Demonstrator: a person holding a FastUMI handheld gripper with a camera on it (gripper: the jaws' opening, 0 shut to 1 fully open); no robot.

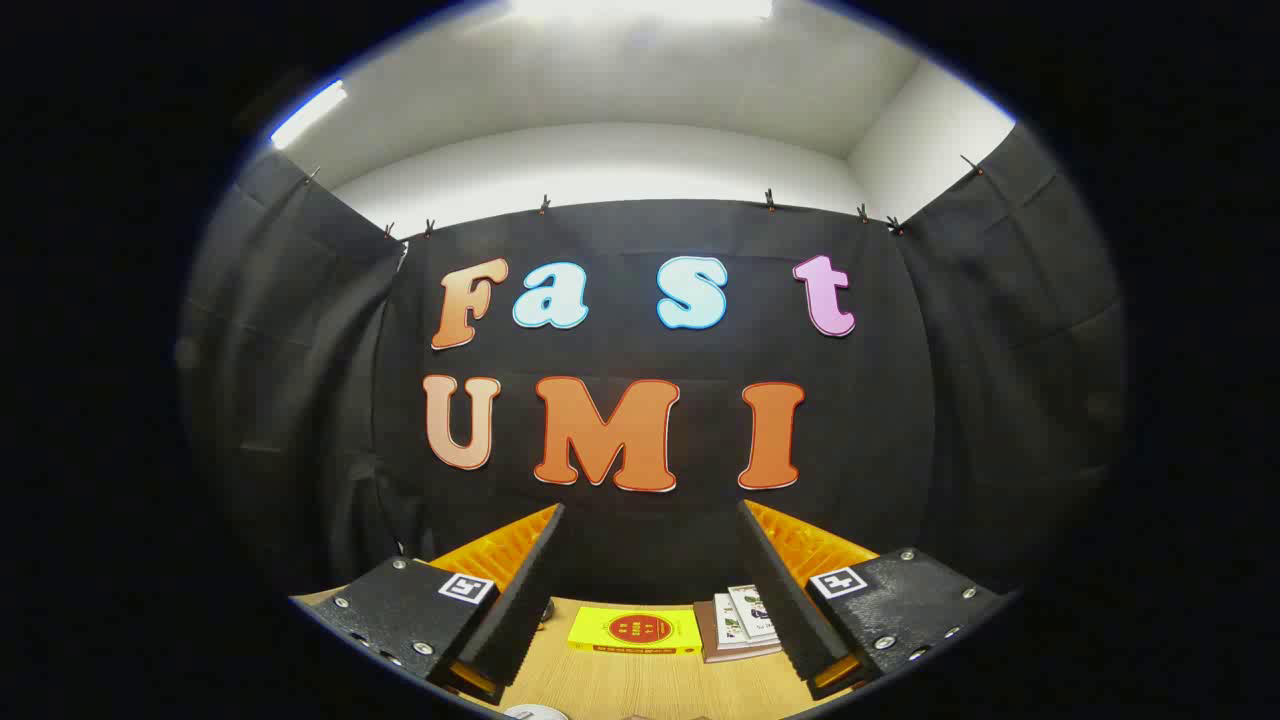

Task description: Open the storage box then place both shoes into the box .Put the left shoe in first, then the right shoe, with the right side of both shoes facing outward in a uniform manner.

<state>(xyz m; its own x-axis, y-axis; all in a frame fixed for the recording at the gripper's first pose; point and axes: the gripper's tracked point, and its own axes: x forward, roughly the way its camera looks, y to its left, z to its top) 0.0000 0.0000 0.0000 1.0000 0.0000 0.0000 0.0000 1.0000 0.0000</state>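
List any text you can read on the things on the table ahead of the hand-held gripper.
Nothing legible.
Yellow book on the table beyond the fingers: print on its red emblem too small to read.
Stack of booklets beside it: cover print too small.
Hand-held gripper, open and empty: square markers carry patterns, no words.
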